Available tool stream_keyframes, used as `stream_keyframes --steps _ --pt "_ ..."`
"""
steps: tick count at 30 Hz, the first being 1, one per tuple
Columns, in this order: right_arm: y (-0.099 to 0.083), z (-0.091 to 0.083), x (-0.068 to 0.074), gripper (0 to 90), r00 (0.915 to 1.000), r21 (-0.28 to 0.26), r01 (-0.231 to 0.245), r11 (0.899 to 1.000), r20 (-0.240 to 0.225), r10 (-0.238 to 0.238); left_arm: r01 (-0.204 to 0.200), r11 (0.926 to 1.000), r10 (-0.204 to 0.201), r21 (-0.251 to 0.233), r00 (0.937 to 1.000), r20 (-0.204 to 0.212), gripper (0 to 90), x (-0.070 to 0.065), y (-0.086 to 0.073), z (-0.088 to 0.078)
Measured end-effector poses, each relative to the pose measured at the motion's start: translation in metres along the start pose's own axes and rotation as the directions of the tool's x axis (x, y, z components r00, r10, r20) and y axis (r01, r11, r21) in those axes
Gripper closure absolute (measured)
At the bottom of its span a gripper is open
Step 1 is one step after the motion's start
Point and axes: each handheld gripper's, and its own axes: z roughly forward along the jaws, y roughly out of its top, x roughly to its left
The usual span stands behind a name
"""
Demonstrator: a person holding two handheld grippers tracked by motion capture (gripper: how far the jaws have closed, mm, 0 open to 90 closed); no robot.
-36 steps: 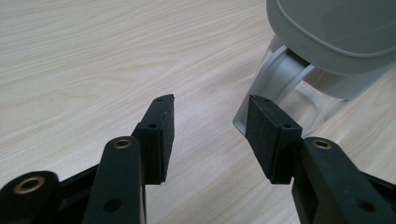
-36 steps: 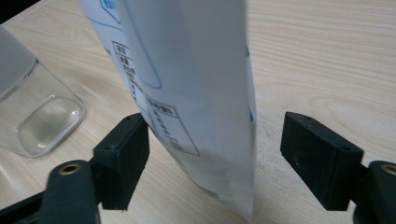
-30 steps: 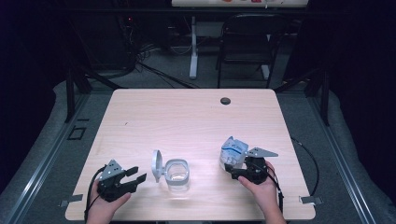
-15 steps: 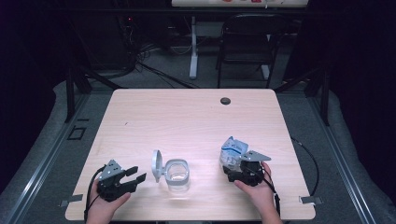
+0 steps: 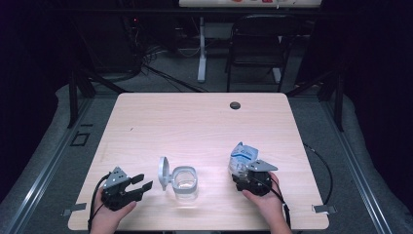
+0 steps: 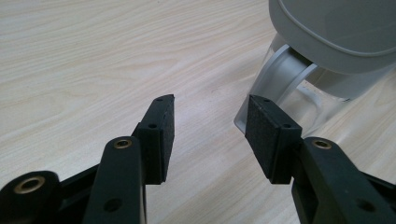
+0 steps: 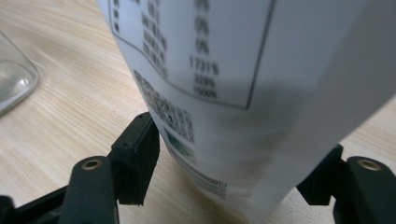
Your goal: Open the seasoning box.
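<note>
A white and blue printed pouch (image 5: 242,156) stands upright on the wooden table (image 5: 195,126) at the near right. My right gripper (image 5: 242,171) has just been closing its jaws on the pouch (image 7: 243,93). In the right gripper view (image 7: 238,158) both pads touch its lower sides. A clear container (image 5: 185,183) with its grey hinged lid (image 5: 163,173) swung open sits near the front middle. My left gripper (image 5: 144,181) rests just left of it, open and empty. In the left gripper view (image 6: 210,135) the lid (image 6: 336,28) and container (image 6: 299,84) lie ahead to the right.
A dark round grommet (image 5: 235,105) sits near the table's far edge. A chair (image 5: 255,44) and a desk leg stand beyond the table. The container's clear wall (image 7: 14,79) lies left of the pouch in the right gripper view.
My right gripper has edged slightly left around the pouch's base. The left gripper, container and pouch have stayed where they were.
</note>
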Motion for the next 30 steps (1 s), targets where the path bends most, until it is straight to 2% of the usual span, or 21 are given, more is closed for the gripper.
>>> stream_keyframes --steps 5,18,23,24,26,30 --pt "-0.0004 -0.0002 0.0003 39.0 0.9999 0.006 -0.010 1.000 -0.011 0.010 0.000 1.0000 0.000 0.001 1.0000 0.001 52.9 -0.0002 -0.0001 0.0001" --pt "0.0001 -0.0011 0.0002 40.0 0.9998 0.017 0.017 1.000 -0.001 -0.017 0.002 1.0000 -0.002 0.003 1.0000 0.000 52.9 0.0000 -0.0002 0.0002" --pt "0.0000 -0.0011 0.0002 40.0 0.9998 0.015 0.019 1.000 0.000 -0.019 0.004 1.0000 -0.004 -0.001 1.0000 0.000 53.0 0.0000 -0.0002 0.0000" --pt "-0.0012 -0.0002 0.0003 40.2 0.9999 -0.001 0.009 1.000 -0.006 -0.009 0.004 1.0000 -0.004 0.000 1.0000 0.000 53.0 0.0000 -0.0002 0.0000" --pt "-0.0015 -0.0005 0.0001 40.2 1.0000 0.001 0.000 1.000 -0.008 0.000 0.005 1.0000 -0.005 0.001 1.0000 0.000 52.9 0.0001 -0.0003 0.0001" --pt "-0.0018 -0.0007 -0.0002 40.3 0.9999 -0.003 0.008 1.000 -0.011 -0.008 0.001 1.0000 -0.001 0.003 1.0000 0.000 53.0 0.0000 -0.0003 0.0003"
